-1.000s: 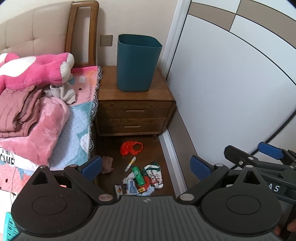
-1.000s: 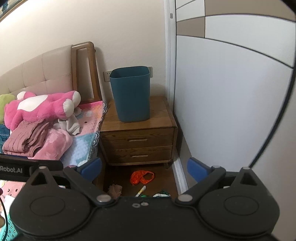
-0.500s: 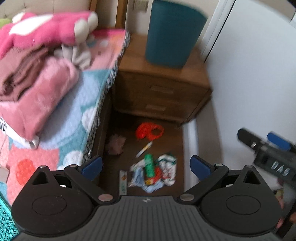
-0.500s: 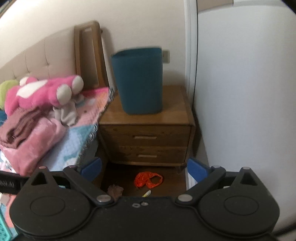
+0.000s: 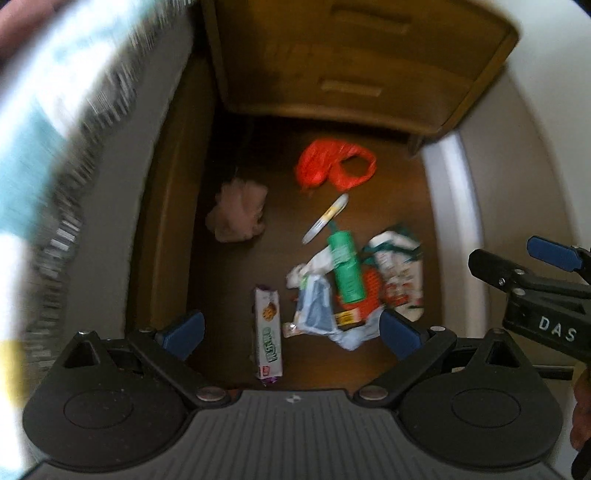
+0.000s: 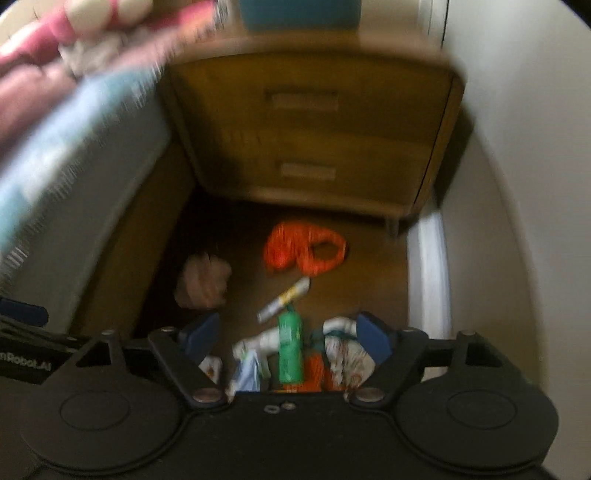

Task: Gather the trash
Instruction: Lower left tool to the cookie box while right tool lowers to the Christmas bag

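Observation:
Trash lies on the dark wood floor in front of the nightstand: an orange plastic bag (image 5: 334, 162), a crumpled pink tissue (image 5: 238, 214), a white tube (image 5: 325, 218), a green bottle (image 5: 345, 269), a long biscuit wrapper (image 5: 269, 336) and several wrappers (image 5: 397, 275). My left gripper (image 5: 291, 332) is open and empty above the pile. My right gripper (image 6: 284, 336) is open and empty, with the green bottle (image 6: 290, 347) and wrappers between its fingers in view. The right gripper also shows in the left wrist view (image 5: 532, 266). The orange bag (image 6: 304, 251) and tissue (image 6: 203, 282) lie farther off.
The wooden nightstand (image 5: 354, 62) with two drawers stands ahead, the teal bin (image 6: 299, 13) on top of it. The bed (image 5: 44, 147) with blankets runs along the left. A white wardrobe and skirting (image 5: 454, 221) close the right side.
Both grippers have tilted down and moved closer to the floor trash. The bin has left the left wrist view. Both stay open.

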`<action>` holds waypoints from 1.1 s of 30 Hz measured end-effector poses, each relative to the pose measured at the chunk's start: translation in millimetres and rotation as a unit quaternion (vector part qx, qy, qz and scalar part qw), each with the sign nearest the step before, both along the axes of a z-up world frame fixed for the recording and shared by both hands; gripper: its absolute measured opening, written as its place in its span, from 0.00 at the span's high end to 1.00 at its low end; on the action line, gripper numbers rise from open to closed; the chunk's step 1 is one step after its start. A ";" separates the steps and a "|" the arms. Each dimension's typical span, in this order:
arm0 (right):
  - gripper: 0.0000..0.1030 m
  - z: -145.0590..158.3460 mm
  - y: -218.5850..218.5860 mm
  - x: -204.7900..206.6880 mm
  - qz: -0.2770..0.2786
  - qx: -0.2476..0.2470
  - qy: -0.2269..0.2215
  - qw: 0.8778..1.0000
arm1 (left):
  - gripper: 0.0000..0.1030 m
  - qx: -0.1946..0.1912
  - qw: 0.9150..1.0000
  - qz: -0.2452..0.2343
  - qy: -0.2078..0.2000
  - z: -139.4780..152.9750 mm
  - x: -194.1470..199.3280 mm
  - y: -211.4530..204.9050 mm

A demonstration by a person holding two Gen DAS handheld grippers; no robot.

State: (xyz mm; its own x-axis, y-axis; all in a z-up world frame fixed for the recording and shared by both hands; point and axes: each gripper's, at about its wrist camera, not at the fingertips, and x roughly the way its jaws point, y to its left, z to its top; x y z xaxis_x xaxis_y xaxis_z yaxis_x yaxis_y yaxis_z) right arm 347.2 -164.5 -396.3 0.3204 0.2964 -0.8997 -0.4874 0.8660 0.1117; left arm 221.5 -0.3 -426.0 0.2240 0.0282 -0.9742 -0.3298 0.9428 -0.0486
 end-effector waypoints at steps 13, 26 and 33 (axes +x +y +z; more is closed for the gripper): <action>0.40 -218.1 -15.9 22.5 0.025 -0.087 0.066 0.994 | 0.02 0.010 0.993 0.071 0.093 -200.6 16.6 14.0; 0.56 -321.6 -12.6 44.7 0.017 -0.132 0.100 0.986 | 0.12 0.019 0.988 0.059 0.144 -317.5 20.8 28.8; 0.71 -341.4 -12.1 48.8 0.016 -0.139 0.108 0.984 | 0.32 0.011 0.986 0.044 0.162 -338.8 19.4 21.5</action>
